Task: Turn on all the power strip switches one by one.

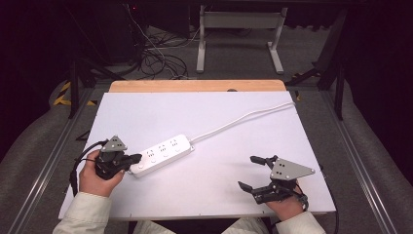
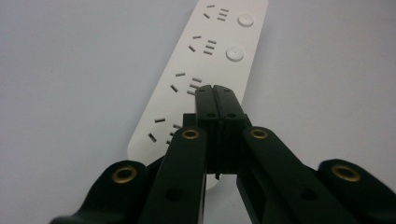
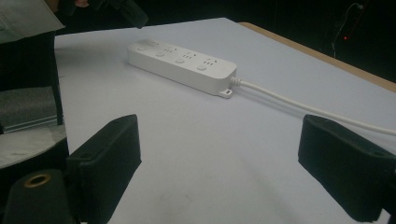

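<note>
High view, left hand (image 1: pixel 97 178) at near left, left gripper (image 1: pixel 136 157) level, jaws pressed together over the near-left end of the white power strip (image 1: pixel 163 153) mid-table (image 1: pixel 146 112), right gripper (image 1: pixel 252 171) spread wide, near right, resting low.

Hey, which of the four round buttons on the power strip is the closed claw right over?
The left claw is shut, its tip over the button at the power strip's free end, farthest from the cord; the other three buttons lie uncovered toward the cord.

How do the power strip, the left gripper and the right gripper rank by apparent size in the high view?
1. power strip, the longest.
2. right gripper, jaws spread open.
3. left gripper, jaws shut, partly hidden by the hand, so this place is unsure.
</note>
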A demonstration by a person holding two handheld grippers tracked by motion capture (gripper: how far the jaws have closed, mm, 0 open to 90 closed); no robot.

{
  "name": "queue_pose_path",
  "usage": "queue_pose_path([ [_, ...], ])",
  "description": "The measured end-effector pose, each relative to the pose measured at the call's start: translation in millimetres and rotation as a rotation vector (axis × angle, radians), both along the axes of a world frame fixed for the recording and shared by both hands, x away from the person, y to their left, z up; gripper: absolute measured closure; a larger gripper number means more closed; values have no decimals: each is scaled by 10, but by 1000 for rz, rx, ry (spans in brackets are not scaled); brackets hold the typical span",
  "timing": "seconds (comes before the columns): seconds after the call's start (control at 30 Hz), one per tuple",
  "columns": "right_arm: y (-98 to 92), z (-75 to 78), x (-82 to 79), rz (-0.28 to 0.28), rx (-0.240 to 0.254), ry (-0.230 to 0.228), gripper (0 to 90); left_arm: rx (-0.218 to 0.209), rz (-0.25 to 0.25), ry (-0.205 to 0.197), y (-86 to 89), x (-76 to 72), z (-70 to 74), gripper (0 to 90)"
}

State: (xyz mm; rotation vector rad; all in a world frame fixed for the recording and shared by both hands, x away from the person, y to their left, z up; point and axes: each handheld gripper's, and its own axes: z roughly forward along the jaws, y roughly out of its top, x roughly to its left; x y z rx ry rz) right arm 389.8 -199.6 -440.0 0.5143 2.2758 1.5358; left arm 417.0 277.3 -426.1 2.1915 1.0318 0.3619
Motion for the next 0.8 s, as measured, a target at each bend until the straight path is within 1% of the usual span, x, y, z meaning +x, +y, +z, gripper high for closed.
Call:
queue_pose_path([
  [0.07,2,-1,0,0,0,0,130,-10,11,19,7,19,-22,900],
  [0.13,3,-1,-1,2,0,0,130,-13,0,34,13,31,-45,900],
  [0.2,3,-1,-1,2,0,0,131,-9,-9,53,12,44,-67,900],
  [0.23,2,-1,0,2,-1,0,130,3,-3,53,10,51,-80,900],
  [0.3,2,-1,-1,2,-1,0,130,14,-3,66,7,63,-105,900],
  [0.33,2,-1,-1,3,0,0,130,28,-5,67,10,70,-112,900],
  [0.4,2,-1,-1,3,1,-1,130,30,-3,68,7,76,-124,900],
  [0.43,1,0,-1,2,-1,-1,130,38,-2,67,4,80,-133,900],
  [0.47,1,0,-1,2,0,0,130,46,-12,70,-7,88,-146,900],
  [0.53,1,0,-1,3,0,0,130,50,-13,72,-19,87,-154,900],
  [0.67,3,0,-2,4,-1,0,130,75,-20,72,-39,91,-176,900],
  [0.77,2,0,-3,5,0,-1,130,80,-17,67,-45,88,-182,900],
  [0.8,2,0,-3,6,0,-1,130,77,-23,74,-49,87,-186,900],
])
